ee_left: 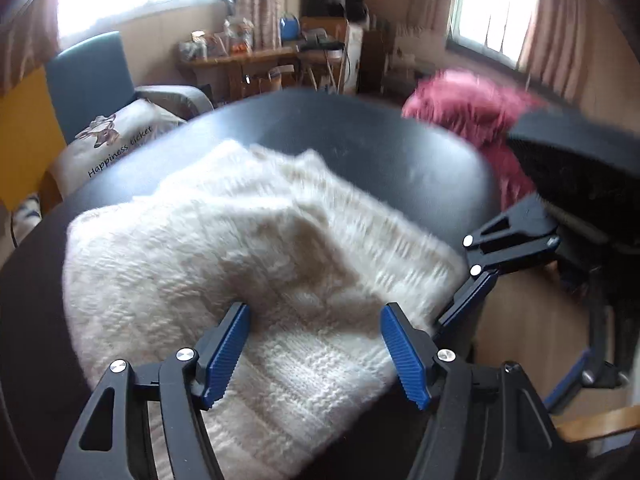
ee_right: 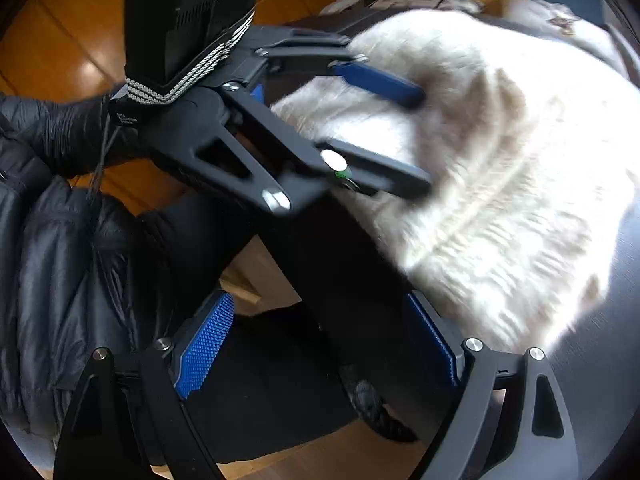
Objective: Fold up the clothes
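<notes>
Item: cream knit sweater [ee_left: 240, 264], folded on dark round table [ee_left: 360, 136].
Left gripper [ee_left: 314, 348] above its near edge, right gripper [ee_right: 320, 344] beside; 2 released, jaws wide, likely clearing.

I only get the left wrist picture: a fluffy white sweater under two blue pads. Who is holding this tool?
Observer: A person. The right wrist view shows a black puffy sleeve reaching to the back of the left tool.
Operator: And the other tool, is it gripping anything? I only see its side.
Observer: No. The right tool is open, its blue pads wide apart and pressing on nothing, just off the near edge of the white sweater.
</notes>
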{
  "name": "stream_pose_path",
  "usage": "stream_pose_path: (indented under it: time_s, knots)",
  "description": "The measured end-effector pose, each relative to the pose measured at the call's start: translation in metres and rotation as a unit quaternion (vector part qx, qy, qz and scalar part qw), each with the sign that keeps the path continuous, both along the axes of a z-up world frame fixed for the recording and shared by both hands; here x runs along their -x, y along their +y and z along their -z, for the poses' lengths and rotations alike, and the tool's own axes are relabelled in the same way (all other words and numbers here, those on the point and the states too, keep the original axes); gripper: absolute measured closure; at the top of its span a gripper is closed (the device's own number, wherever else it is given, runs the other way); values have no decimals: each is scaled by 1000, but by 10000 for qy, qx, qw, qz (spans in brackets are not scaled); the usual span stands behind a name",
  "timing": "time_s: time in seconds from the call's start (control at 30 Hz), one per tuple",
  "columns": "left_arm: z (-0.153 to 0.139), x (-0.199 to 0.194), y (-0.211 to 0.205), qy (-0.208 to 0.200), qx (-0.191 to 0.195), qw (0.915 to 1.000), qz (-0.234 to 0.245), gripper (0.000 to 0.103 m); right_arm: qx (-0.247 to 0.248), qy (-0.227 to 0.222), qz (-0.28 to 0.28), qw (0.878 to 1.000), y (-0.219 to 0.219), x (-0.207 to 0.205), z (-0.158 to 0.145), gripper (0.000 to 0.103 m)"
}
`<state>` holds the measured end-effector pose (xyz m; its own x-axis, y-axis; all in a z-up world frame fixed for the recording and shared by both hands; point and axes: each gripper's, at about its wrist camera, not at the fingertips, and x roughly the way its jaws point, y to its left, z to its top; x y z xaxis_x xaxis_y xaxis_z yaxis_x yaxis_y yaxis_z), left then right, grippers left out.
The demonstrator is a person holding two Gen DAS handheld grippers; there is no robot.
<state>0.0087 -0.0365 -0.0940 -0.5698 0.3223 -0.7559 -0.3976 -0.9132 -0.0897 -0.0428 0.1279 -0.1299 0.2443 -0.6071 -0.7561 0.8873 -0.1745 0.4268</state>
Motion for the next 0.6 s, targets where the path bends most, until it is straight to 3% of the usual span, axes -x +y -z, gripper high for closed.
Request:
stream_pose_path:
  time_s: [0.1,0.2,0.27,0.4,0.5,0.53,0.6]
  knots:
    - [-22,1,-24,142,-460,9985,-267,34,289,304,309,9986,11,5,-22,14]
    - [-30,11,-46,248,-508,9966,-598,34,618,552,462,9955,9,7,-40,14]
    - [-29,22,-58,253,-430,9950,-868,34,735,569,235,9954,1,4,-43,14]
    - [-19,41,-77,123,-306,9933,-1105,34,630,626,-79,9960,-34,2,-32,14]
    - [1,46,-77,-96,101,9933,-1145,35,318,585,1,9978,-53,13,-4,14]
    - [6,46,-77,-87,79,9937,-1111,35,111,577,94,9982,-59,15,7,14]
    - [5,42,-76,19,65,9941,-1080,35,251,592,162,9978,-54,15,11,14]
